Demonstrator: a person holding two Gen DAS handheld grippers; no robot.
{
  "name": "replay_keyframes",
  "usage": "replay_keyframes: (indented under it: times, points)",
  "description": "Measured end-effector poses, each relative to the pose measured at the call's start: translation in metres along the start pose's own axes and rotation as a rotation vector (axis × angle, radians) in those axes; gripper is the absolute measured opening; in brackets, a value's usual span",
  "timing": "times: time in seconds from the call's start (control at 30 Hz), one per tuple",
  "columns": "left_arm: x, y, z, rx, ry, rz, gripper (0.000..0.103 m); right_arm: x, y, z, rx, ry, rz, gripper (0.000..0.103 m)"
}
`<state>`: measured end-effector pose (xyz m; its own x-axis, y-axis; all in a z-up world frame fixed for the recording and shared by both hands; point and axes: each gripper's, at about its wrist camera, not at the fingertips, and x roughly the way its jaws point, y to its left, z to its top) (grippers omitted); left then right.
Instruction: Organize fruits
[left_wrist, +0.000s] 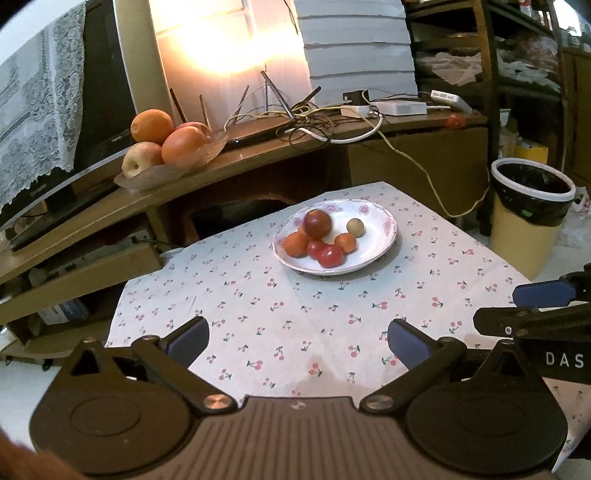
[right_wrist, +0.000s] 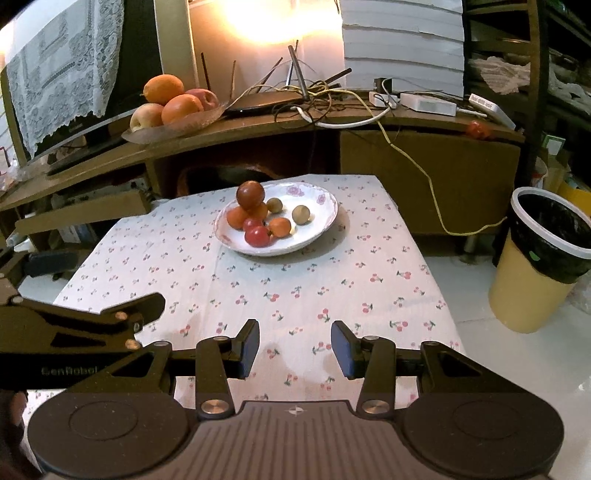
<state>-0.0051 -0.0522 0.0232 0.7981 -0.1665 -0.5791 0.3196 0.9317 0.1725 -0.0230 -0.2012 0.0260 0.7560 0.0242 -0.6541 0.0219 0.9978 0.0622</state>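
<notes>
Red and orange fruits (left_wrist: 317, 242) sit heaped in a white flowered plate (left_wrist: 384, 242) mid-worktop (left_wrist: 258, 317), two small brownish ones apart at right. Left tool (left_wrist: 298, 341) and right tool (right_wrist: 294, 347) hover empty, fingers spread.

left hand-held gripper (left_wrist: 298, 341): spread wide | right hand-held gripper (right_wrist: 294, 349): agape, empty

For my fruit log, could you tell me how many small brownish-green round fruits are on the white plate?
2, both toward the plate's far right: one beside the stacked fruit, one further right. Others may hide behind the pile.
</notes>
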Motion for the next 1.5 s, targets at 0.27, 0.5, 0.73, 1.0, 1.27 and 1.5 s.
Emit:
replay_keyframes:
  times: [0.27, 0.5, 0.73, 1.0, 1.27, 1.5]
  points:
    - [-0.012, -0.003, -0.01, -0.005, 0.005, 0.012, 0.103, -0.011, 0.008, -0.01, -0.014, -0.001, 0.012, 0.044]
    - [-0.021, -0.004, -0.016, -0.005, 0.005, 0.018, 0.103, -0.018, 0.01, -0.016, -0.014, -0.002, 0.014, 0.044]
    - [-0.028, -0.001, -0.022, -0.025, 0.003, 0.026, 0.103, -0.022, 0.016, -0.023, -0.029, 0.003, 0.02, 0.044]
    - [-0.032, -0.002, -0.027, -0.026, 0.006, 0.031, 0.103, -0.026, 0.022, -0.029, -0.045, 0.006, 0.02, 0.044]
    - [-0.031, -0.004, -0.029, -0.019, 0.015, 0.028, 0.103, -0.026, 0.022, -0.031, -0.039, 0.008, 0.015, 0.044]
    - [-0.03, -0.006, -0.032, -0.014, 0.03, 0.025, 0.103, -0.023, 0.023, -0.034, -0.047, 0.028, 0.005, 0.044]
